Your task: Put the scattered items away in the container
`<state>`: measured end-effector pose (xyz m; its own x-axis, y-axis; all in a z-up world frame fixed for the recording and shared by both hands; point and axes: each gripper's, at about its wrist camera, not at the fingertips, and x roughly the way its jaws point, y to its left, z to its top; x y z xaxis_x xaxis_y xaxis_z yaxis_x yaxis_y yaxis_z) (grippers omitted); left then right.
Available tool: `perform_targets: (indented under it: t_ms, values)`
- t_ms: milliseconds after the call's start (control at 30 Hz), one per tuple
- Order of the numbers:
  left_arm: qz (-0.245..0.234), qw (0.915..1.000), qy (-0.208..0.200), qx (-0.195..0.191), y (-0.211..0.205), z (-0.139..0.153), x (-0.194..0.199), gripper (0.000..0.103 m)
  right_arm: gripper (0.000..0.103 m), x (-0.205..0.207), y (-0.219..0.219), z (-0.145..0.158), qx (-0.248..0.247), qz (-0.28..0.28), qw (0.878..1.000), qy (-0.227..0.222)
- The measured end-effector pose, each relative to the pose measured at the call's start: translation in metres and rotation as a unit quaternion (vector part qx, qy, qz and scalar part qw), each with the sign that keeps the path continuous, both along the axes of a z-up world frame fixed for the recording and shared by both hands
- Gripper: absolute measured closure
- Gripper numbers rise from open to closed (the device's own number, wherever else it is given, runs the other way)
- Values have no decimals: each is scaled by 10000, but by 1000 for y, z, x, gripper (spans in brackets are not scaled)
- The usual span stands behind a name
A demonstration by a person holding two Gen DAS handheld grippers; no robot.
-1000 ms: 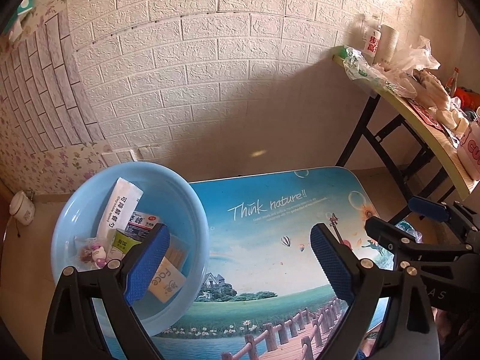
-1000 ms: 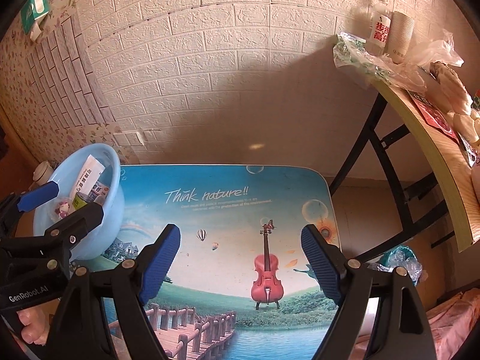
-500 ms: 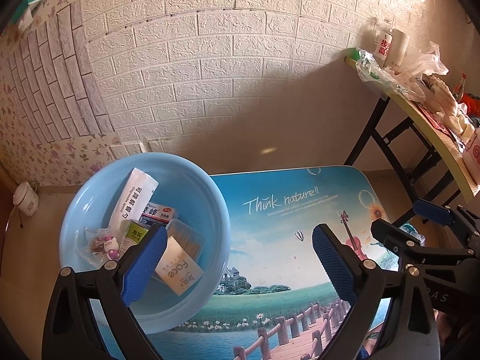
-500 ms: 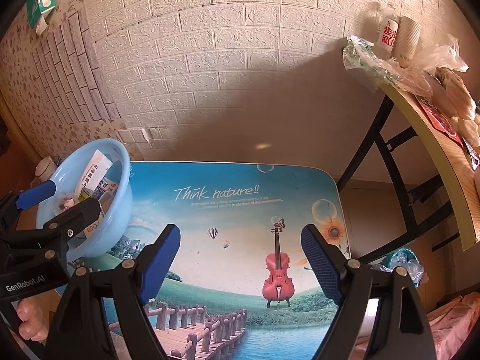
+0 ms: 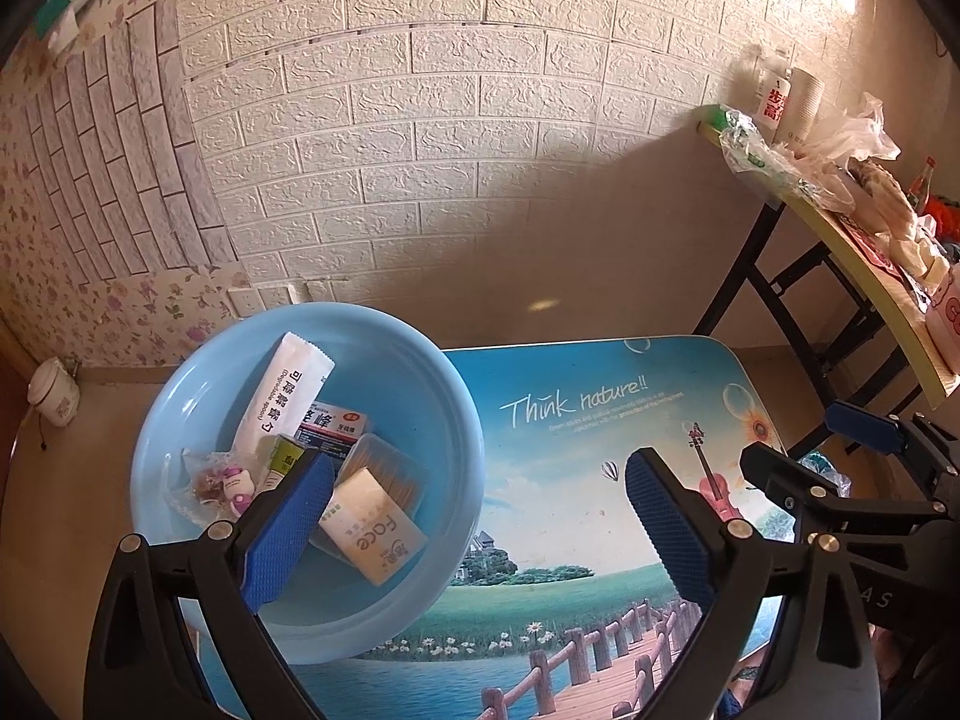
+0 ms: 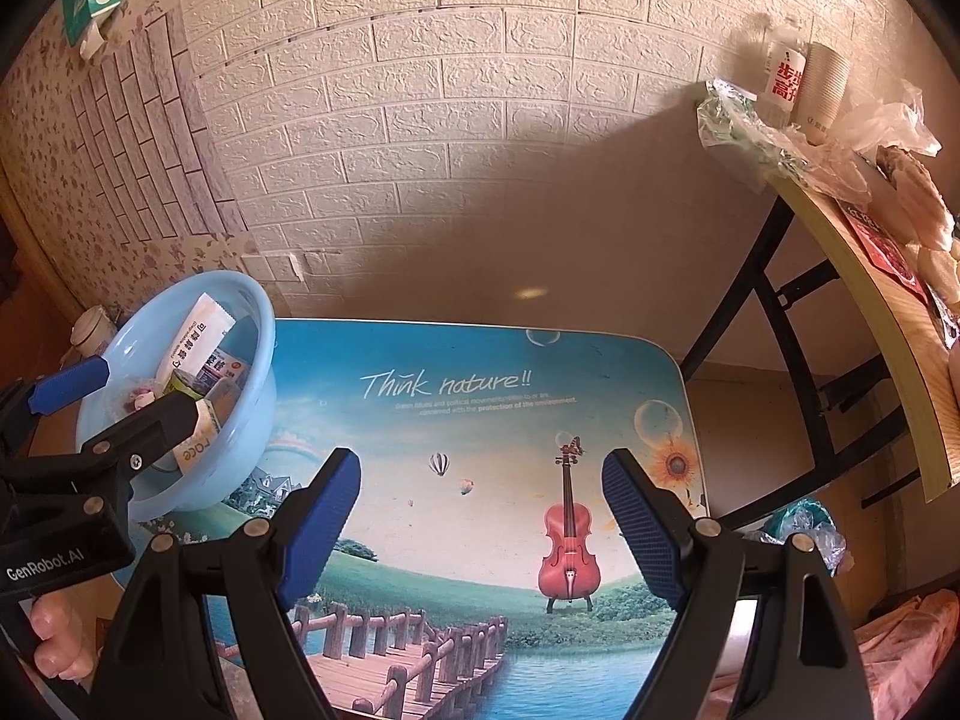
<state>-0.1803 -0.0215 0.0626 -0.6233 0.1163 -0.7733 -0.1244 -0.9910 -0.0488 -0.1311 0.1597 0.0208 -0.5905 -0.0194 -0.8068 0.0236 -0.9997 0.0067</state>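
A light blue basin (image 5: 420, 372) stands on the left end of a small table with a printed landscape top (image 5: 570, 480). It holds a white spoon packet (image 5: 282, 390), a red and blue box (image 5: 333, 420), a "Face" packet (image 5: 372, 534), a clear swab box, a tube and a small pink toy. My left gripper (image 5: 480, 528) is open and empty, hovering above the basin's right rim. My right gripper (image 6: 480, 516) is open and empty above the table's middle. The basin (image 6: 252, 360) and the left gripper also show at the left of the right wrist view.
A brick-pattern wall stands behind the table. A folding table (image 6: 870, 276) at the right carries a bottle, paper cups and plastic bags. A white jar (image 5: 54, 390) sits on the floor at the left. A plastic bag (image 6: 804, 522) lies on the floor below the folding table.
Both grippers have drawn back and risen a little, so the basin and table sit more fully in view. Both stay open and empty. The items in the basin have not moved.
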Motion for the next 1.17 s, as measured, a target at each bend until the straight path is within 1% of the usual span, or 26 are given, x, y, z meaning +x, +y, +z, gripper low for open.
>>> perform_targets:
  t_ms: [367, 433, 533, 1167]
  values:
    - [10, 10000, 23, -32, -5, 0, 2, 4, 19, 1, -6, 2, -34, 99, 9999, 35]
    - [37, 10000, 49, -14, -8, 2, 3, 4, 9, 1, -7, 4, -23, 93, 9999, 65]
    - [70, 10000, 69, -17, -12, 4, 3, 4, 0, 1, -4, 6, -106, 69, 9998, 121]
    - [116, 9998, 173, -49, -20, 9, 10, 3, 0, 6, -13, 11, -14, 190, 9997, 166]
